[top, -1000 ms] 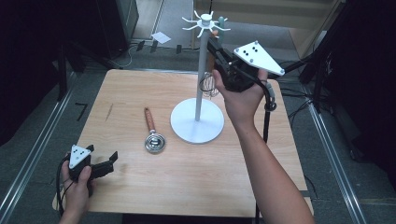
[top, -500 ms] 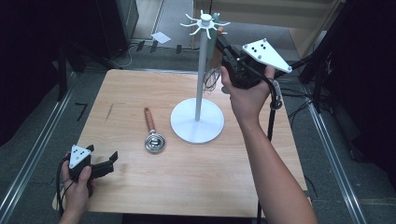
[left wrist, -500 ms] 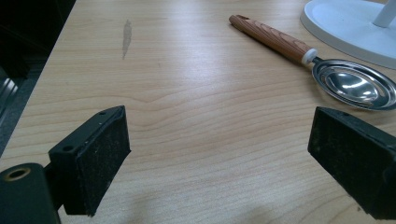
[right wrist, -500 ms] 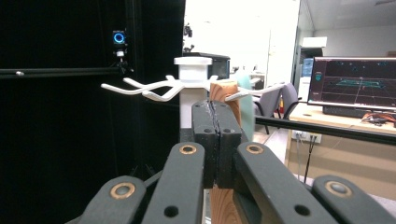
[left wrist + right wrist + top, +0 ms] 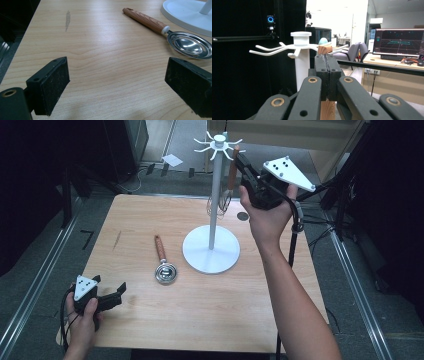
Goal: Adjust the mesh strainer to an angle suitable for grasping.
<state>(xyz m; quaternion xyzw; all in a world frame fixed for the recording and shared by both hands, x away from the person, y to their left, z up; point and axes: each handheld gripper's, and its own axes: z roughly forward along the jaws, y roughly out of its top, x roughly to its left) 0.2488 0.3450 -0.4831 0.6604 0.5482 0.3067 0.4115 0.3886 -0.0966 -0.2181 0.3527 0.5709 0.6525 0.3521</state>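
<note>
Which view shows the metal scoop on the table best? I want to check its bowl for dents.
The left gripper view: the scoop lies close, its shiny bowl and wooden handle sharp, just beyond the open left gripper. The high view shows the scoop whole but small, beside the white stand's base.

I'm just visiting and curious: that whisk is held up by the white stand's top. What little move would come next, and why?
Probably nudging the whisk sideways toward a hook on the white stand. The right gripper is clamped on its wooden handle, whose top sits level with the hooks but does not look hung yet. The left gripper rests open on the table.
</note>
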